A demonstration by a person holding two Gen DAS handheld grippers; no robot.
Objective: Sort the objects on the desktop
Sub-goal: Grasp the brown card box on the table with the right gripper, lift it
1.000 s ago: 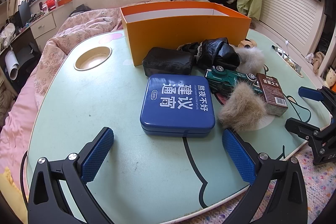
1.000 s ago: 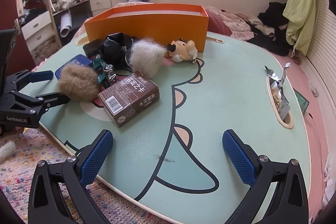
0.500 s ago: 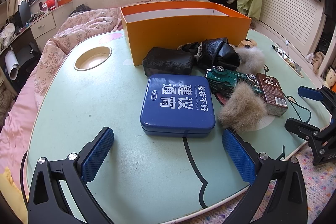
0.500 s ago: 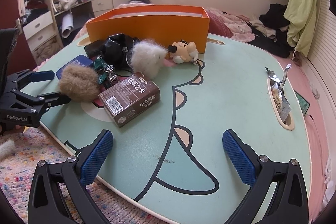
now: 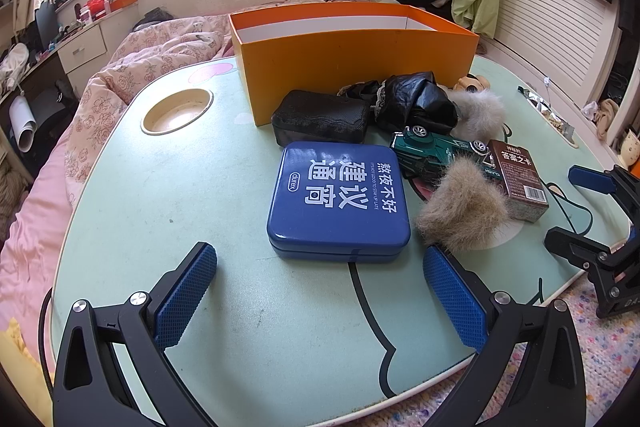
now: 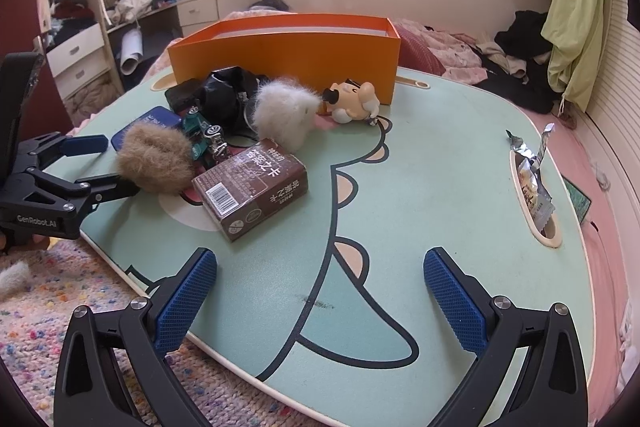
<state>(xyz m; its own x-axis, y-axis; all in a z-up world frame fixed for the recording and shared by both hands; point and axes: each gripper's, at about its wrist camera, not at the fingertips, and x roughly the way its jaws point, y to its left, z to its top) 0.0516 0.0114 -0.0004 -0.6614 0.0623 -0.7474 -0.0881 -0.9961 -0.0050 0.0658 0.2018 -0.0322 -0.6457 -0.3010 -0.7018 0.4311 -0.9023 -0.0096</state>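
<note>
Your left tool (image 5: 320, 291) is spread wide and holds nothing, its blue pads low over the near edge of the mint-green worktop (image 5: 168, 195); the blue tin (image 5: 339, 195) lies flat just ahead, between the two pads' lines. Your right tool (image 6: 320, 289) is likewise spread and empty, hovering above the printed dinosaur outline on the worktop's near side. Items for sorting sit clustered in front of the orange box (image 5: 352, 55), which stands open-topped at the far side. A black pouch (image 5: 320, 121) lies just beside the box's front wall, touching or nearly touching the tin's far edge. To its right is a crumpled black bag (image 5: 416, 101), with a grey-white fur ball (image 6: 282, 113) next to it. A green toy car (image 5: 434, 147) rests between the black bag and a tan fur ball (image 5: 464, 211), and the tan fur ball sits against the tin's right side. A brown card box (image 6: 252, 187) lies flat beside the car and tan fur ball. A small cartoon figurine (image 6: 354, 101) lies on its side close to the orange box's corner. Foil wrappers (image 6: 534, 179) fill the slot at the worktop's right edge.
</note>
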